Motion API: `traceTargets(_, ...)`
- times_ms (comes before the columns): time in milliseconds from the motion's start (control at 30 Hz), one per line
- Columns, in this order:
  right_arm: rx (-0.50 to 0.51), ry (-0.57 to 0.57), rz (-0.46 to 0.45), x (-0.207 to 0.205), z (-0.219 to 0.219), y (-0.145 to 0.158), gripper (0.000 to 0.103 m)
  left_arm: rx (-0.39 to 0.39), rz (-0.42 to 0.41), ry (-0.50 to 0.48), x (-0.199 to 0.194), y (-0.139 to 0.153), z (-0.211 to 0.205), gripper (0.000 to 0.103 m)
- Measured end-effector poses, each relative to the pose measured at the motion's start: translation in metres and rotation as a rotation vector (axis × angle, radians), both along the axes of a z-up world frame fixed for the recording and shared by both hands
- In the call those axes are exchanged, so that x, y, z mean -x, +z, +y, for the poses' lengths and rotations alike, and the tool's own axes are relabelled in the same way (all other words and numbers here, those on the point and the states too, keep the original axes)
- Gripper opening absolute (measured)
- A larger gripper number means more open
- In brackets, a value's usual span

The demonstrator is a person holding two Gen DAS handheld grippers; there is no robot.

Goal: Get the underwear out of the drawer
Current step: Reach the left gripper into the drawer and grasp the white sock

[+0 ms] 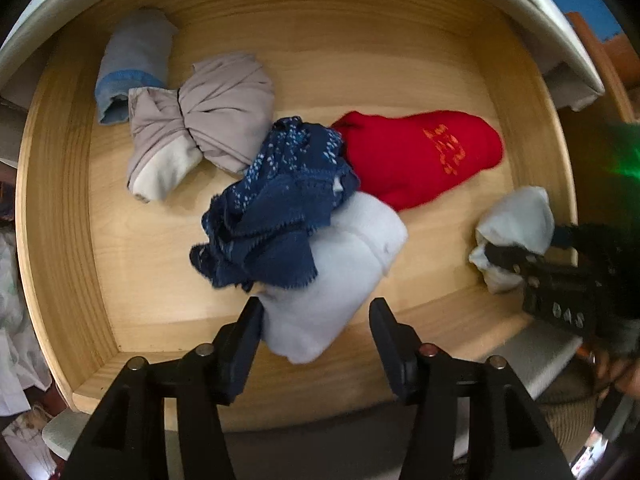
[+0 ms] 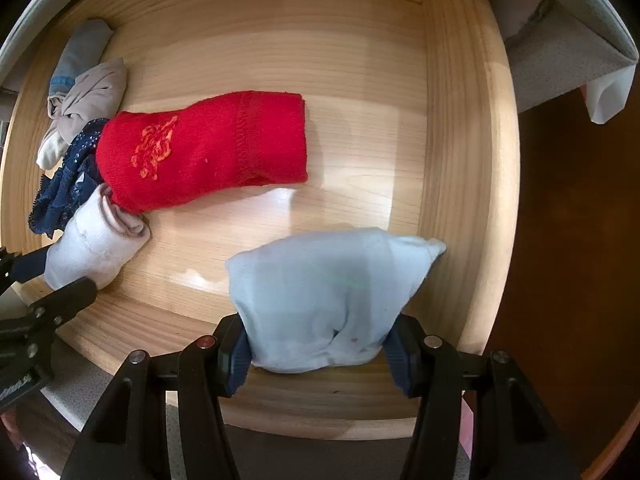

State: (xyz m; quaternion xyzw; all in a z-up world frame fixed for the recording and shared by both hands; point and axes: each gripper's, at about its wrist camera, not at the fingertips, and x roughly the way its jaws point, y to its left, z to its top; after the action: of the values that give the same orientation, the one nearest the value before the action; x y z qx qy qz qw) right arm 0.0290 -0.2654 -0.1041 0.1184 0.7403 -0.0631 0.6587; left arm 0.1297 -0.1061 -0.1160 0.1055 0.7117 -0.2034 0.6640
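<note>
An open wooden drawer (image 1: 248,20) holds several rolled garments. My left gripper (image 1: 316,312) is open, its fingers either side of a white rolled garment (image 1: 340,276) with navy patterned underwear (image 1: 276,200) lying across it. My right gripper (image 2: 318,340) is shut on a pale blue-white rolled garment (image 2: 332,292) at the drawer's front right corner; it also shows in the left wrist view (image 1: 512,232). A red rolled garment (image 2: 200,148) lies mid-drawer, seen too in the left wrist view (image 1: 420,156).
A beige knotted garment (image 1: 200,116) and a grey-blue roll (image 1: 132,64) lie at the back left. The drawer's front wall (image 2: 320,404) is just under both grippers, its right wall (image 2: 468,120) beside the right gripper. White cabinet edge (image 2: 560,52) is above.
</note>
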Motion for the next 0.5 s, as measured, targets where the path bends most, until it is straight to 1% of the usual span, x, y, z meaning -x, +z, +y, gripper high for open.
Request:
traceTargets(200,0.000,0.001,0.002,-0.005,0.003,0.000,0.052,-0.022,0.030,0.082,-0.016,-0.015,-0.009,0.058)
traceTargets(267,-0.002,-0.001,0.001,-0.005,0.005,-0.002,0.053,-0.032,0.019,0.086,-0.016,-0.016,-0.014,0.058)
traceTargets(300,-0.003,-0.002,0.000,-0.005,0.004,-0.002,0.053,-0.032,0.001,0.084,-0.016,-0.017,-0.019,0.058)
traceTargets(367,-0.002,-0.001,0.000,-0.005,0.005,-0.003,0.053,-0.032,-0.038,0.075,-0.015,-0.016,-0.021,0.051)
traceTargets(500,-0.003,-0.004,-0.001,-0.005,0.006,-0.005,0.053,-0.022,-0.051,0.097,-0.016,-0.013,-0.017,0.044)
